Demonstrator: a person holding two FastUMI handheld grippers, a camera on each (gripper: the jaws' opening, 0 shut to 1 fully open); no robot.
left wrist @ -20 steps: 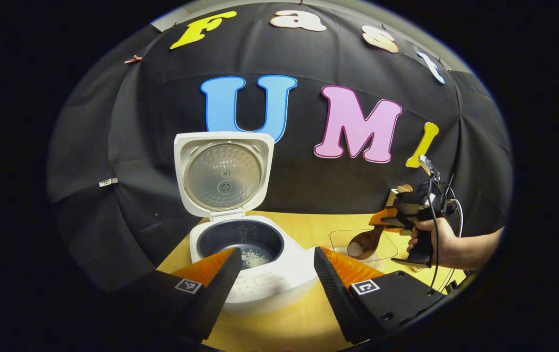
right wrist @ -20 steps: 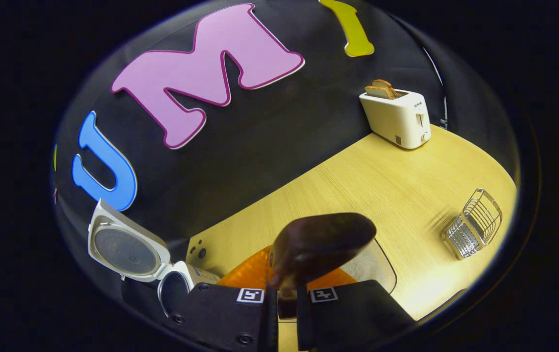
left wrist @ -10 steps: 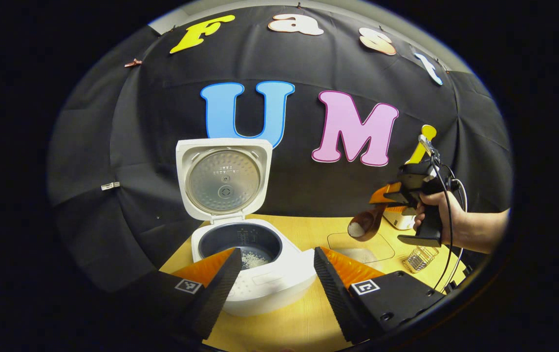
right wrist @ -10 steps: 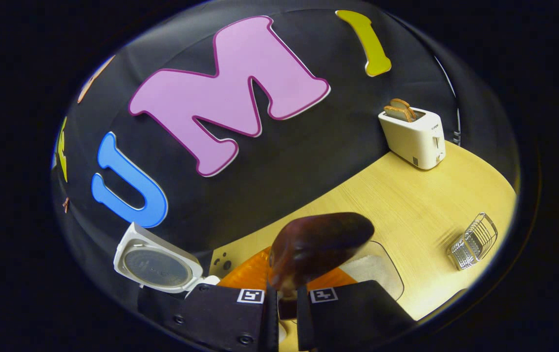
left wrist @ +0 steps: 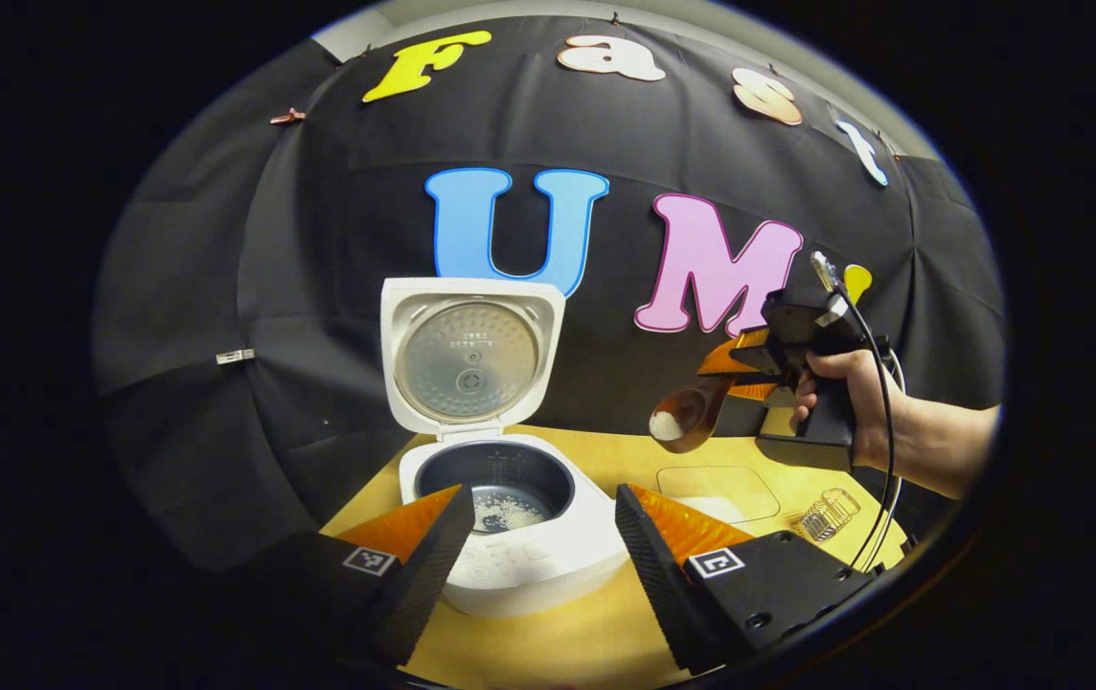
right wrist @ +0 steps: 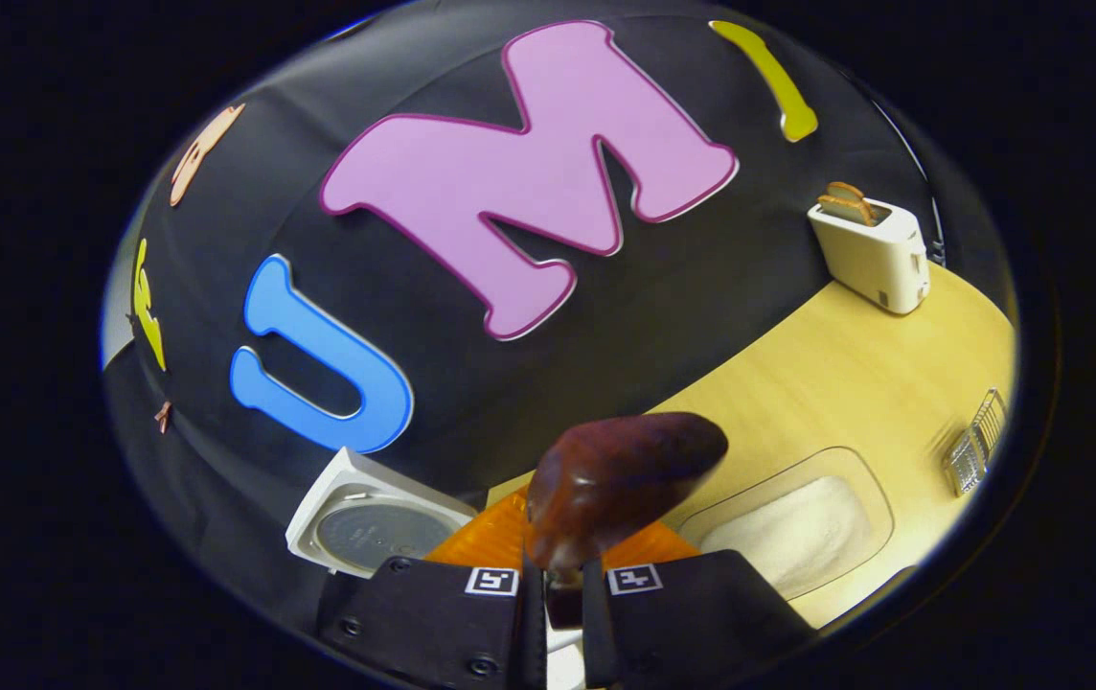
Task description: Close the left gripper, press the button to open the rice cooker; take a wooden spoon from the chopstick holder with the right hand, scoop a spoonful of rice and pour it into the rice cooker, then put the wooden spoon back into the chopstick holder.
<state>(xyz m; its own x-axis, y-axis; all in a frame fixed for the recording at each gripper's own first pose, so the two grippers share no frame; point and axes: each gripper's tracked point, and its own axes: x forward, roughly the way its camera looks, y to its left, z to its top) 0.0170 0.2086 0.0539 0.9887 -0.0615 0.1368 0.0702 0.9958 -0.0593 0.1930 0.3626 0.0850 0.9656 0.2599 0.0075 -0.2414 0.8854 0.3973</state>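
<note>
The rice cooker (left wrist: 500, 479) is already opened; the wooden spoon (left wrist: 687, 417), loaded with rice, is clamped in the right tool (right wrist: 562, 575) above the bench (left wrist: 586, 632), apparently short of the pot. The left tool (left wrist: 538, 546) is held apart. Pouring and returning the spoon remain.

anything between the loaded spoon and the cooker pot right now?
Nothing. In the left gripper view the wooden spoon hangs in air right of the open rice cooker; between them, bare table and booth wall.
</note>
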